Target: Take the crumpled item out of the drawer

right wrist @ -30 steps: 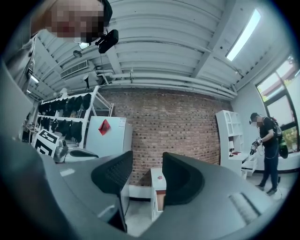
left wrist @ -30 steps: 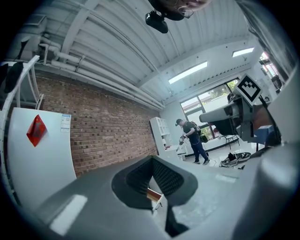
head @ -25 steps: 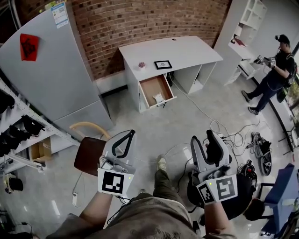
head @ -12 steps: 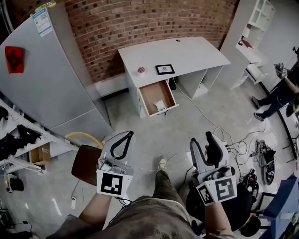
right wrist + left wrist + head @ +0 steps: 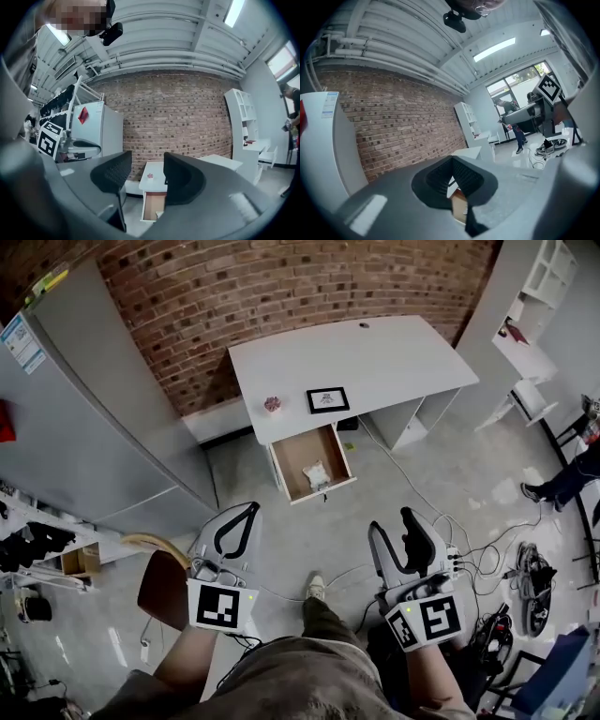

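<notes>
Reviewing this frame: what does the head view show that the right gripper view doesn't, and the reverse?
Only the head view shows the wooden chair and the floor cables. Only the right gripper view shows the ceiling pipes and a ceiling light. Both show the brick wall, the white desk, its open drawer, the grey fridge, and the right gripper, with its fingers apart and nothing between them.

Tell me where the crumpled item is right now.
Head view, upper middle: the crumpled item lies in the open drawer under the left end of the white desk, toward the drawer's front edge, just below the framed picture on the desktop.
</notes>
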Demonstrator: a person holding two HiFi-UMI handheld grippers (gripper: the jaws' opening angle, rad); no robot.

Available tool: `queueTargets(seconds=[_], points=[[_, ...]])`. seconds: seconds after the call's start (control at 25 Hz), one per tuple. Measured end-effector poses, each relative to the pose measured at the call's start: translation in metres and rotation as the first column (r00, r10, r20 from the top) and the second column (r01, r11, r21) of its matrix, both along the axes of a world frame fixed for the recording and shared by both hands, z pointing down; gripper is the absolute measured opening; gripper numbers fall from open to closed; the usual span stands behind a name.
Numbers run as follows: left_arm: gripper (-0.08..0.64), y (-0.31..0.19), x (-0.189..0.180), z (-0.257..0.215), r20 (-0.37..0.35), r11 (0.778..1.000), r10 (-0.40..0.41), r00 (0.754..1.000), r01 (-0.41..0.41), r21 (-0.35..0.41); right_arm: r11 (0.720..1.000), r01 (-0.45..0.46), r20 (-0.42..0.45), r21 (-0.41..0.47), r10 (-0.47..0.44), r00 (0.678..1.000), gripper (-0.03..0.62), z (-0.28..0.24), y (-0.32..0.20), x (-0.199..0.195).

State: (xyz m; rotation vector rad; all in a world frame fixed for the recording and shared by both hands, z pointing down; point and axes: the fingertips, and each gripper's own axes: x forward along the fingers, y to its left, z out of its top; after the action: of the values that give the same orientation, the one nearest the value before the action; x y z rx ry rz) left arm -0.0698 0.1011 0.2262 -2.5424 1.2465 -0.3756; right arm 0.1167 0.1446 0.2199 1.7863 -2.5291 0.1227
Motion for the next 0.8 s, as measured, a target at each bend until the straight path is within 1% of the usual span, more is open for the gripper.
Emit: queueTargets(seconds=[0.16,0.32,0.56,0.8], points=[[0.0,-0.048,0.023,-0.002,0.009,1.0,-0.031,0.999,0.031,0.005,0.999,0.039,0.002,-0.018,-0.039,0.999,0.249,0.005,-0.052,0.022],[0.0,-0.079,0.036,-0.005,0.025,0.998,-0.053,0.998,0.053,0.018,0.998,0.057,0.01,-0.027,-0.057,0.998,0.259,0.007,-0.09,0.036],[0.0,-0.105,0.037,-0.003,0.042,0.996,-0.086,0.995,0.086,0.007,0.995,0.086,0.029,-0.059,-0.084,0.996,0.268,0.02,-0.124,0.041],[0.0,-0.133,0.037,0.011,0.05,0.996,-0.088,0.995,0.088,-0.007,0.992,0.087,0.026,-0.09,-0.085,0.996,0.272,0.037,-0.154,0.042]])
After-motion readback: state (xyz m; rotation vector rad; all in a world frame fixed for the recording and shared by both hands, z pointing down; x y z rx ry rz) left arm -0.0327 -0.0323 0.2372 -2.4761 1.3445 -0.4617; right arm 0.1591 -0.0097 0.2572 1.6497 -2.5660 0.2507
